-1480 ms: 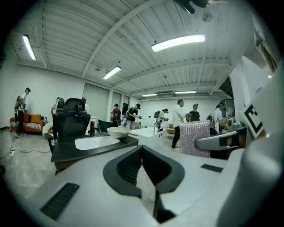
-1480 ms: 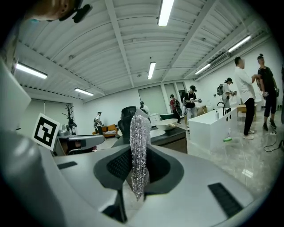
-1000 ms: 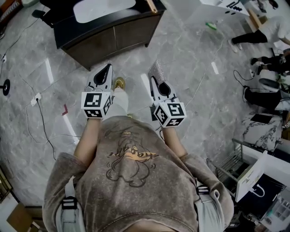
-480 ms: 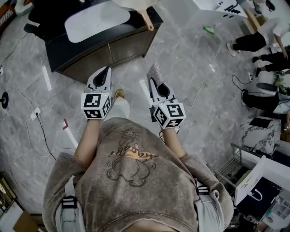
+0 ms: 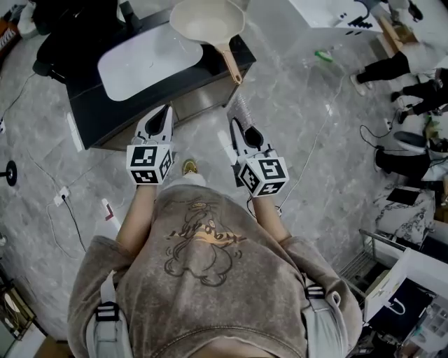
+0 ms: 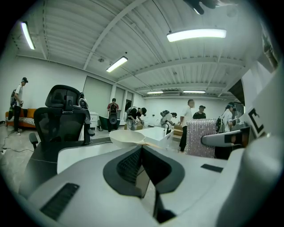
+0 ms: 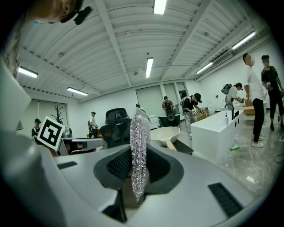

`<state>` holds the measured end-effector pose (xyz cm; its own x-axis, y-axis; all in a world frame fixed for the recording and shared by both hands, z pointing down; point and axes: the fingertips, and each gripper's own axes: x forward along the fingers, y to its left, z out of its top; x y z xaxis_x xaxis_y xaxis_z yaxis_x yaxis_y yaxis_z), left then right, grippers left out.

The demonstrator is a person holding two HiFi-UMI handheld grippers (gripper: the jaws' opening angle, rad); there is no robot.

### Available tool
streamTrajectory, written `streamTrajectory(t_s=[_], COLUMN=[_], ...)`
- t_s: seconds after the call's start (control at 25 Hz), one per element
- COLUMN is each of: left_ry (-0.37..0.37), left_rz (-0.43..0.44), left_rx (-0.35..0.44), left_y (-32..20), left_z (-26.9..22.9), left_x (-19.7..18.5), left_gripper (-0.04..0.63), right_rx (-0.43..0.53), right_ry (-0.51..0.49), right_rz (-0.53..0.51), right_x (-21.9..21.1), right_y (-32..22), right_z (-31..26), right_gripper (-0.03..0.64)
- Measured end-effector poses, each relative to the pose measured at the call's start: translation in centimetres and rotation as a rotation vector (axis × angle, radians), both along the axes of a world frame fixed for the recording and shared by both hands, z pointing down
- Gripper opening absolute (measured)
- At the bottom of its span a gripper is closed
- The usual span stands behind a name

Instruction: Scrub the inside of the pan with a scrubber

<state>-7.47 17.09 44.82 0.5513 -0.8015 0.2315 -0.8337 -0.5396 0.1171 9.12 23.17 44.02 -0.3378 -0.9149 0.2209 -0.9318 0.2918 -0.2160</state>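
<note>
A cream pan (image 5: 208, 21) with a wooden handle (image 5: 232, 61) rests at the right end of a dark cabinet (image 5: 133, 105), ahead of both grippers. My right gripper (image 5: 236, 119) is shut on a silvery mesh scrubber (image 5: 241, 108), which stands upright between the jaws (image 7: 139, 150). In the right gripper view the pan (image 7: 164, 133) shows just behind the scrubber. My left gripper (image 5: 165, 110) is shut with nothing in it, level with the right one and short of the cabinet front. In the left gripper view the pan (image 6: 126, 136) lies straight ahead and the scrubber (image 6: 199, 137) shows to the right.
A white oval board (image 5: 140, 61) lies on the cabinet left of the pan. A black office chair (image 5: 66, 31) stands behind it. Cables run over the grey marble floor (image 5: 66, 203). A white counter (image 7: 217, 128) and several people are off to the right.
The cabinet and pan have slid down in the head view and come nearer as the person walks toward them. Both grippers keep their pose and grip.
</note>
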Motion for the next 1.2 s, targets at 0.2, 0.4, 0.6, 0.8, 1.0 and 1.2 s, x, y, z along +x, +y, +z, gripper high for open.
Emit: streamTrajectory(t_s=[0.2, 0.4, 0.6, 0.8, 1.0, 1.2], left_ry=[-0.001, 0.004, 0.01, 0.016, 0.007, 0.013], left_rz=[0.028, 0.036, 0.024, -0.003, -0.023, -0.036], left_rx=[-0.01, -0.025, -0.032, -0.03, -0.036, -0.045], left_y=[-3.4, -6.4, -9.0, -12.3, -15.3, -19.2], left_z=[0.1, 0.1, 0.1, 0.3, 1.0, 1.3], left_x=[0.2, -0.3, -0.1, -0.3, 0.0, 1.0], left_gripper=[0.017, 0.017, 0.017, 0.017, 0.017, 0.017], right_rx=[0.01, 0.016, 0.011, 0.021, 0.039, 0.041], right_ry=[0.014, 0.028, 0.032, 0.049, 0.069, 0.076], right_rz=[0.02, 0.045, 0.056, 0.027, -0.014, -0.037], right_x=[0.3, 0.8, 1.8, 1.8, 2.0, 3.3], right_y=[-3.6, -6.6, -9.0, -12.7, -16.4, -20.6], right_z=[-0.5, -1.1, -1.3, -1.5, -1.9, -2.1], right_gripper=[0.08, 0.08, 0.08, 0.08, 0.08, 0.08])
